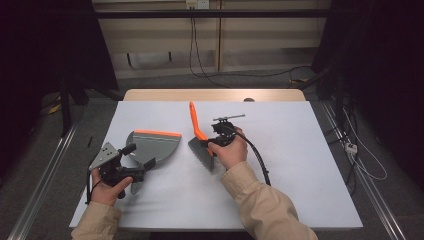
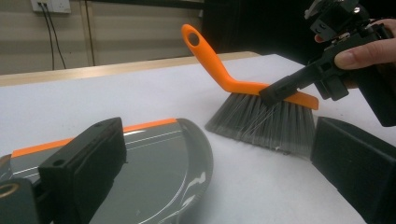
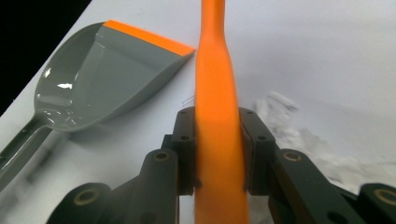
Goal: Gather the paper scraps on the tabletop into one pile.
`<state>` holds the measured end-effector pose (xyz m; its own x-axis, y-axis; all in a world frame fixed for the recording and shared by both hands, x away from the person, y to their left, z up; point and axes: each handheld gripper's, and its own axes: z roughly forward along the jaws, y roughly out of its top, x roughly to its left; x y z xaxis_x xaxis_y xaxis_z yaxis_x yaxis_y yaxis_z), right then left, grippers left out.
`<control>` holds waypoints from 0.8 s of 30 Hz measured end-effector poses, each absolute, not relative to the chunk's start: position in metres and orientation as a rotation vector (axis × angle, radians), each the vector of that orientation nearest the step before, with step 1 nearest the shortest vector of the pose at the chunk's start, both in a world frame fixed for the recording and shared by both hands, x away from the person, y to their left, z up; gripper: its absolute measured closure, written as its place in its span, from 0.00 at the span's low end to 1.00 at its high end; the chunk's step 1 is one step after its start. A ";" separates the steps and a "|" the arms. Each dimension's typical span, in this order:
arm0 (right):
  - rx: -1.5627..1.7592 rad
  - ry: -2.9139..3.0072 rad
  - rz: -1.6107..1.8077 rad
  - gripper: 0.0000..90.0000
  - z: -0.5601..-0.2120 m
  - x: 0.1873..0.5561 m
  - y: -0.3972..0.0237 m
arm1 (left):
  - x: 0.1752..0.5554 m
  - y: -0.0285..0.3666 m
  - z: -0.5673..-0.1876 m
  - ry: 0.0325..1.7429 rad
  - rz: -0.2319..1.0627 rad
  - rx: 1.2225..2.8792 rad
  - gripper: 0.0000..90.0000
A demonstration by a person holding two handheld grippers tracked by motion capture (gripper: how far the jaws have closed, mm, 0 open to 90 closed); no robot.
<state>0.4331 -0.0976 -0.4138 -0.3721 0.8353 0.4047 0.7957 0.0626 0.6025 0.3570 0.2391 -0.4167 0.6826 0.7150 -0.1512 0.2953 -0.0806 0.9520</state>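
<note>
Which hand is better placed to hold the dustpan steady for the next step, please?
Left, probably. The left gripper is open with the dustpan between its jaws, while the right gripper is shut on the brush beside it.

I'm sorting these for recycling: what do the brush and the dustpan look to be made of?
Brush: smooth orange back and handle, probably moulded plastic, with fine grey bristles that look synthetic. Dustpan: glossy grey, likely hard plastic judging by the sharp highlights on it, with a matte orange lip, possibly rubber.
</note>
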 end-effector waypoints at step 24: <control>1.315 2.496 1.312 0.80 -0.416 0.406 -0.128 | 0.357 0.236 -0.417 0.827 0.424 1.673 0.03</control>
